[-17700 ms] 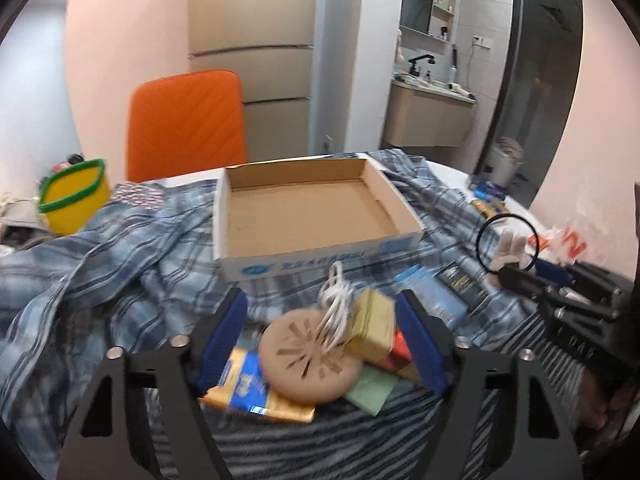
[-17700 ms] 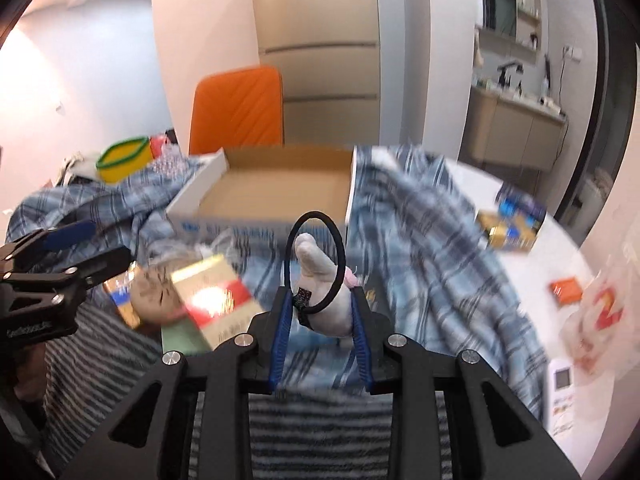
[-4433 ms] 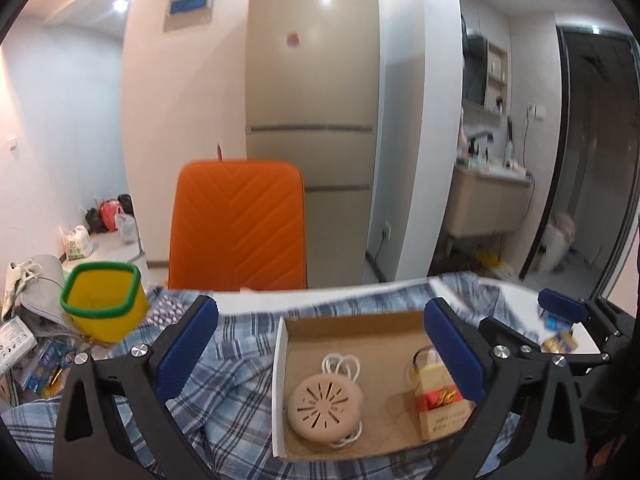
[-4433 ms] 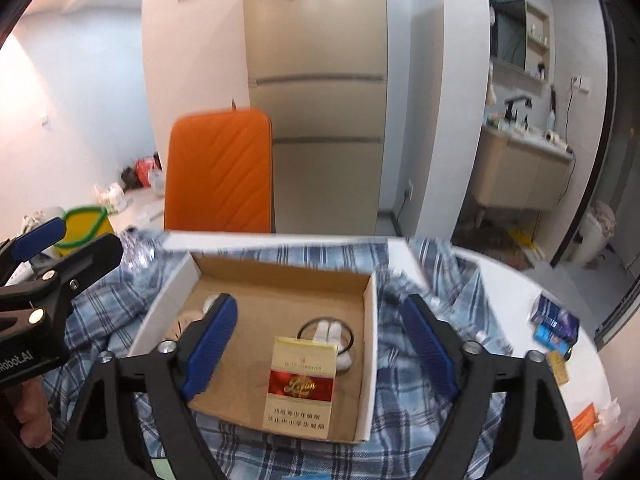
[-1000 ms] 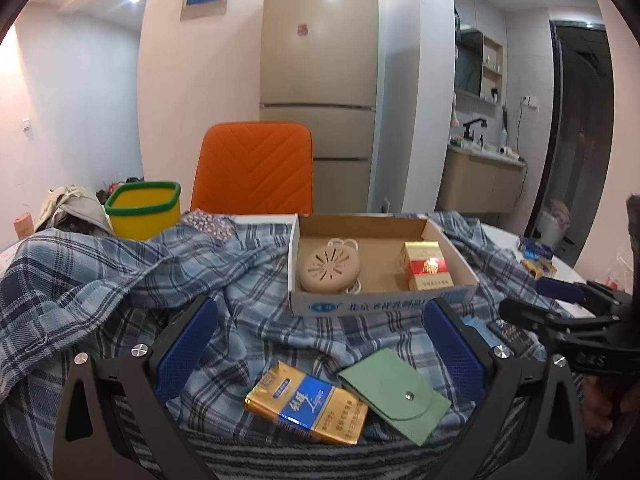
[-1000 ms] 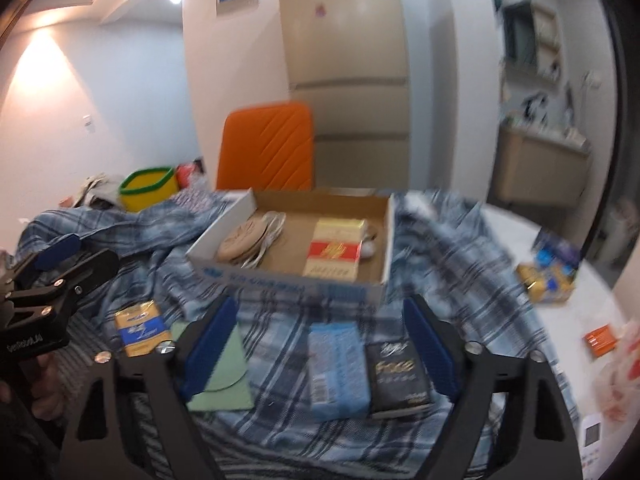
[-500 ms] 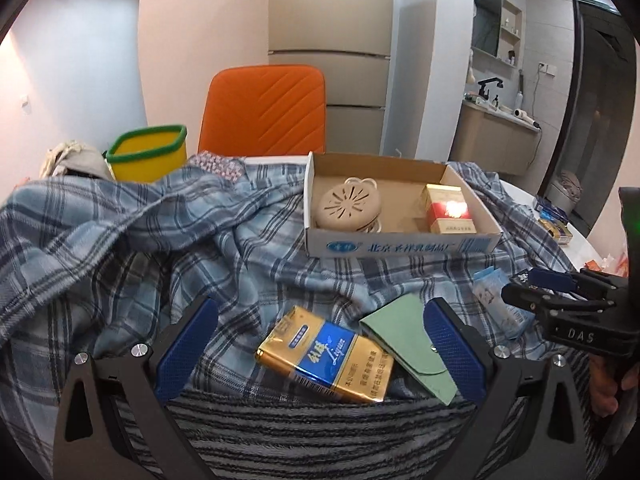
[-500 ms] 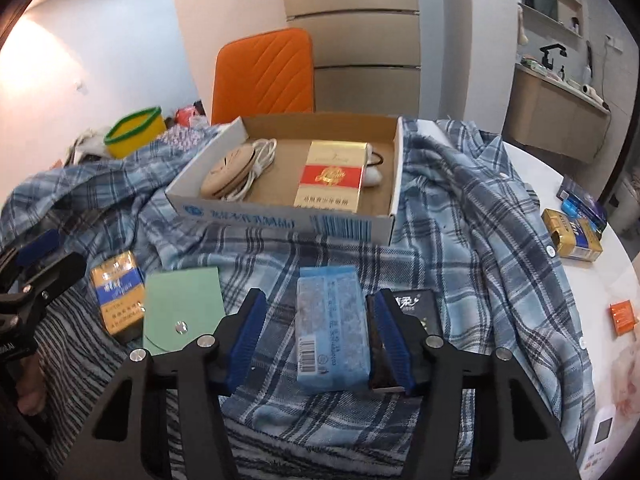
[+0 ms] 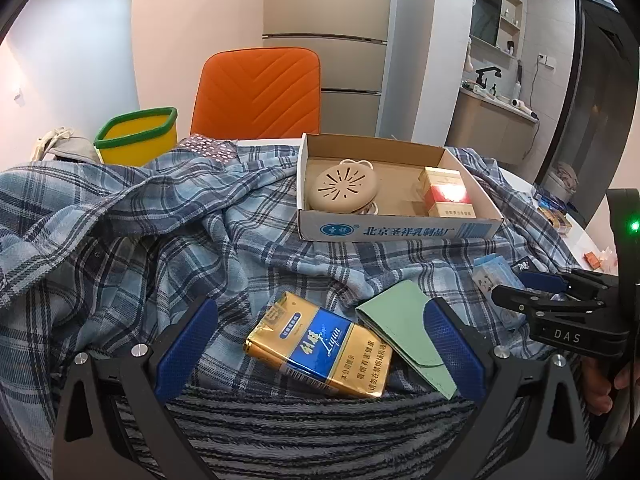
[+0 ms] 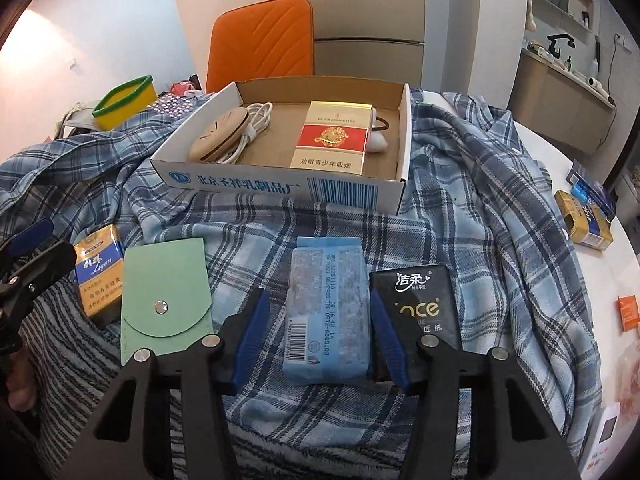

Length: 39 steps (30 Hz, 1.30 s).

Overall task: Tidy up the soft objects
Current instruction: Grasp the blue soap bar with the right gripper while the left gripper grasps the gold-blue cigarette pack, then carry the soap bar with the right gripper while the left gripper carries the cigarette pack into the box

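I am partway through filling the box (image 10: 280, 188), which sits at twelve o'clock on the plaid cloth (image 10: 480, 208) and already holds a round beige disc (image 10: 218, 138) and a red pack (image 10: 332, 140). The step in hand is picking up the blue tissue pack (image 10: 326, 312). My right gripper (image 10: 320, 332) straddles it, jaws partly apart, pads just beside its long edges; I cannot tell if they touch. Next I judge I must close gently, since the pack will squash, then lift it to the box. My left gripper (image 9: 320, 344) is spread wide and holds nothing, with the gold pack (image 9: 320, 344) between its fingers and the green pouch (image 9: 404, 330) at three o'clock.
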### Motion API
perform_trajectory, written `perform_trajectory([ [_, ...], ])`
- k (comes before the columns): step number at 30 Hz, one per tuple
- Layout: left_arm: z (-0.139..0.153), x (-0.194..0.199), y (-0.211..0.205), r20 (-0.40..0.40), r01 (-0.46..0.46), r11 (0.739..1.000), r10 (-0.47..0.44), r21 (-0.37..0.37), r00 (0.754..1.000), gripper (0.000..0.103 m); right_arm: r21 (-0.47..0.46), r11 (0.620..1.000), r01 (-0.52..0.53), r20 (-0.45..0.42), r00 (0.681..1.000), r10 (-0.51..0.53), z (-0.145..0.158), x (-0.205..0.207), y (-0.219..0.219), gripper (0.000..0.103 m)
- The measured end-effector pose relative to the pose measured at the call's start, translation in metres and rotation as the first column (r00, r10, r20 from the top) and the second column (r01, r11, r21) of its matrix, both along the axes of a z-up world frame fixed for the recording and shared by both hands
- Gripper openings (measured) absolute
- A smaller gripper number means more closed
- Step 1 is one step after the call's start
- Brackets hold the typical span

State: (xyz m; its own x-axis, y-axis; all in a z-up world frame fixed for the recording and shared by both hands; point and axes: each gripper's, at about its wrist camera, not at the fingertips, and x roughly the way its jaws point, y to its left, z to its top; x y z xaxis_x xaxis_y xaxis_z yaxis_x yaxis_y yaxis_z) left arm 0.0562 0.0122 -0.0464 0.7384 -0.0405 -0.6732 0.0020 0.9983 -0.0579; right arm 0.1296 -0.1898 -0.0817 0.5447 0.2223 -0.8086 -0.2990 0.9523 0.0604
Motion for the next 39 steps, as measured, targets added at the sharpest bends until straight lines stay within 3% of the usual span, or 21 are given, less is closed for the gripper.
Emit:
perform_trajectory([
  [5, 0.001, -0.002, -0.001, 0.008, 0.001, 1.0, -0.001, 0.007, 1.0, 0.102, 0.018, 0.999, -0.035, 0.007, 0.999, 0.035, 0.001, -0.004, 0.003, 0.054],
  [10, 0.0, -0.001, -0.001, 0.002, 0.003, 1.0, -0.003, 0.009, 1.0, 0.102, -0.034, 0.999, -0.011, -0.067, 0.998, 0.009, -0.011, 0.005, 0.006, 0.046],
  [16, -0.001, 0.0, 0.002, -0.01, -0.005, 1.0, 0.005, -0.001, 1.0, 0.102, -0.054, 0.998, -0.005, -0.056, 0.998, 0.002, -0.011, 0.004, 0.008, 0.043],
  [22, -0.006, 0.005, 0.015, -0.062, -0.024, 0.998, 0.021, -0.062, 0.998, 0.102, -0.042, 0.999, 0.002, 0.0, 1.0, -0.002, -0.002, -0.003, 0.006, 0.04],
  [27, -0.015, 0.016, 0.032, -0.145, -0.048, 0.983, 0.022, -0.176, 0.989, 0.101, -0.045, 0.999, -0.004, 0.076, 0.997, 0.008, 0.016, -0.014, 0.01, 0.04],
  [33, -0.04, 0.025, 0.051, -0.268, -0.122, 0.953, 0.046, -0.276, 0.962, 0.084, 0.007, 0.999, -0.046, 0.106, 0.993, 0.045, 0.032, -0.026, 0.02, 0.04],
  [34, -0.042, 0.025, 0.052, -0.278, -0.125, 0.951, 0.044, -0.283, 0.96, 0.076, 0.007, 0.999, -0.053, 0.11, 0.993, 0.052, 0.033, -0.027, 0.021, 0.04],
  [36, -0.042, 0.024, 0.051, -0.285, -0.113, 0.95, 0.027, -0.292, 0.958, 0.048, 0.005, 0.998, -0.062, 0.11, 0.992, 0.061, 0.032, -0.029, 0.025, 0.04],
  [39, -0.038, 0.021, 0.047, -0.261, -0.089, 0.955, 0.013, -0.284, 0.965, 0.033, -0.002, 0.998, -0.063, 0.104, 0.993, 0.063, 0.029, -0.029, 0.026, 0.04],
])
